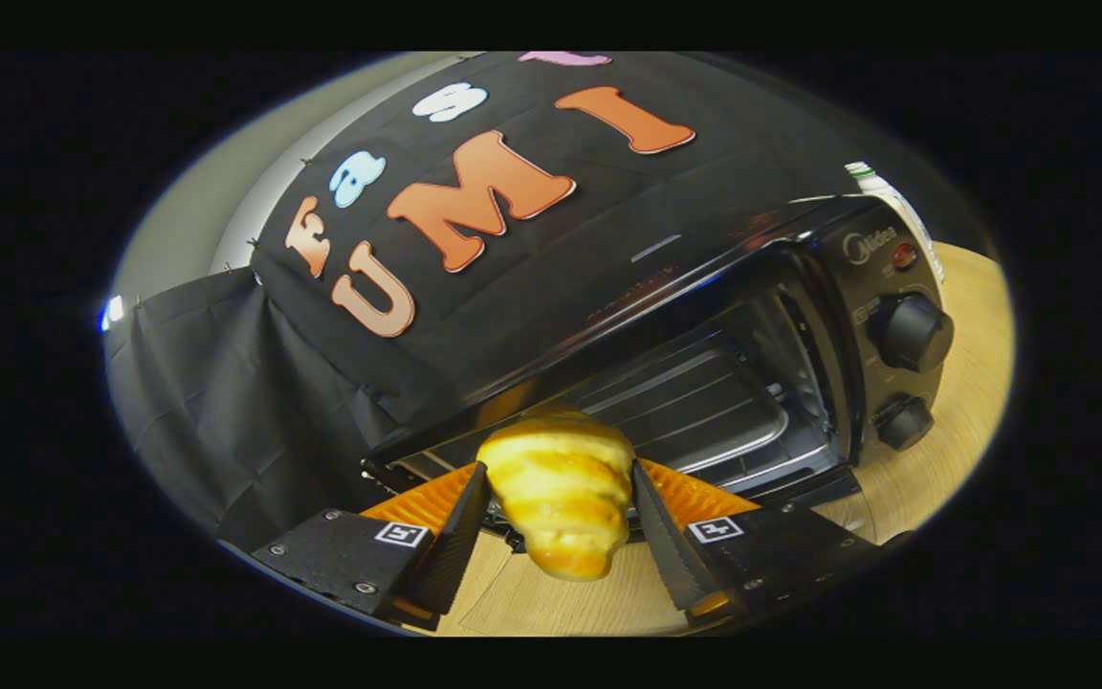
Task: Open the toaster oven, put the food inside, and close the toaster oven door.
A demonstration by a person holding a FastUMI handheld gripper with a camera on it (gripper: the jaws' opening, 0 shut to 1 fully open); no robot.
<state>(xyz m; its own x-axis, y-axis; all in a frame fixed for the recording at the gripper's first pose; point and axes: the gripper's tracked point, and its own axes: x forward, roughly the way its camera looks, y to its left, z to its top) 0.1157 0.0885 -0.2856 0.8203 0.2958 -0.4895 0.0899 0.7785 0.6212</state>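
tool: closed on the croissant, both fingers pressing its sides
croissant: long axis pointing down toward the tabletop
toaster oven: door open; rack just beyond the croissant; straight ahead

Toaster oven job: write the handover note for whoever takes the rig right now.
Hand-held gripper: shut on the croissant, both fingers pressing its sides, carried above the wooden table.
Toaster oven: just beyond the fingers, door open, wire rack inside bare. Two knobs on its control panel; a bottle stands behind it.
Done: door opened, croissant picked up and brought to the opening.
Left: set the croissant on the rack, release, back out, close the door.
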